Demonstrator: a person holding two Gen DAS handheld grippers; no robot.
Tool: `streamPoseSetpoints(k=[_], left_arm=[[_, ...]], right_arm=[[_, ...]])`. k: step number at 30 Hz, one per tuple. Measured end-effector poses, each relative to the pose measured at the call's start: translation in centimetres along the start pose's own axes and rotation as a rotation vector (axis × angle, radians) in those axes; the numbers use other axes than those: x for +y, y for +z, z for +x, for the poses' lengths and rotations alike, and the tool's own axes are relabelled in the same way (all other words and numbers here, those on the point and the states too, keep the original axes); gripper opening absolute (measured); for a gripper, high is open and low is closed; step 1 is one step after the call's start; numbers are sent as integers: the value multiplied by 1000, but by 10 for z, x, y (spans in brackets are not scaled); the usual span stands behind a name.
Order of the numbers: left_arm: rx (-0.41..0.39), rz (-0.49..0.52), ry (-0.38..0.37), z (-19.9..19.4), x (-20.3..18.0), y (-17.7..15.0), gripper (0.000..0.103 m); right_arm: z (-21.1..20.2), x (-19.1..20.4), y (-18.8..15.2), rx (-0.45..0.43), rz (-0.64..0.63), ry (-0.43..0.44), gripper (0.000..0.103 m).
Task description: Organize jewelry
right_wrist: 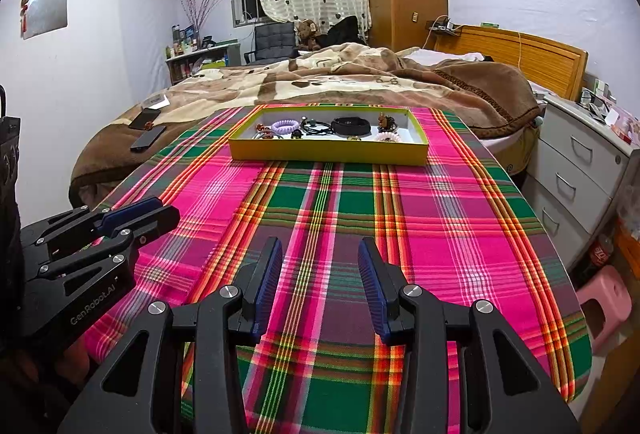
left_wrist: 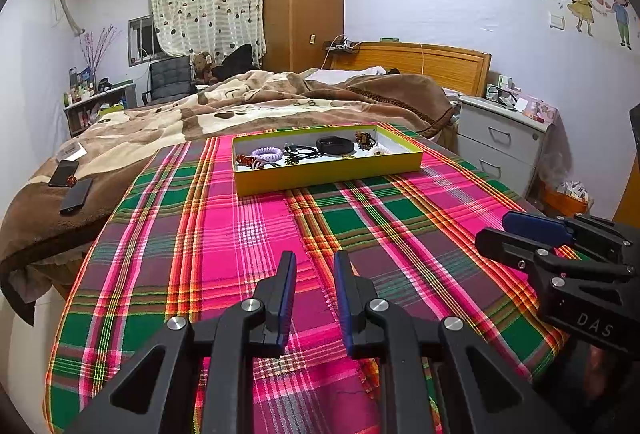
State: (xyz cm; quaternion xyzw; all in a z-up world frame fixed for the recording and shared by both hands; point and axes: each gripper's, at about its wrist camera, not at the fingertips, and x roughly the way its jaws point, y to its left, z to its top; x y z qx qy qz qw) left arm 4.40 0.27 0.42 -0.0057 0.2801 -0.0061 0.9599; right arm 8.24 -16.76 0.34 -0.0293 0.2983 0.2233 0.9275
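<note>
A shallow yellow box [left_wrist: 320, 178] [right_wrist: 328, 152] sits at the far end of the plaid-covered table. Inside lie a purple coil bracelet [left_wrist: 267, 153] [right_wrist: 285, 125], a black band [left_wrist: 335, 144] [right_wrist: 351, 124], black cords [left_wrist: 301, 151], brown beads [left_wrist: 364, 139] [right_wrist: 386, 120] and a pale coil [right_wrist: 388, 136]. My left gripper [left_wrist: 315, 266] hovers over the near cloth, open by a narrow gap with nothing between its blue pads. My right gripper [right_wrist: 320, 254] stands open wider, also empty; it shows at the right edge of the left wrist view [left_wrist: 516, 230].
The plaid cloth [right_wrist: 440, 218] covers the table. Behind it is a bed with a brown blanket [left_wrist: 280, 102] and two phones [left_wrist: 72, 184] on it. White drawers [right_wrist: 576, 170] stand to the right, a pink stool [right_wrist: 604, 298] beside them. The left gripper appears at the left [right_wrist: 136, 218].
</note>
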Motion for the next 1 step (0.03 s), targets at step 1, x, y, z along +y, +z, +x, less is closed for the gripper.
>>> streamPoseSetpoints(k=[1], left_arm=[[0,0,1,0,1,1,18]], right_arm=[[0,0,0,0,0,0,40]])
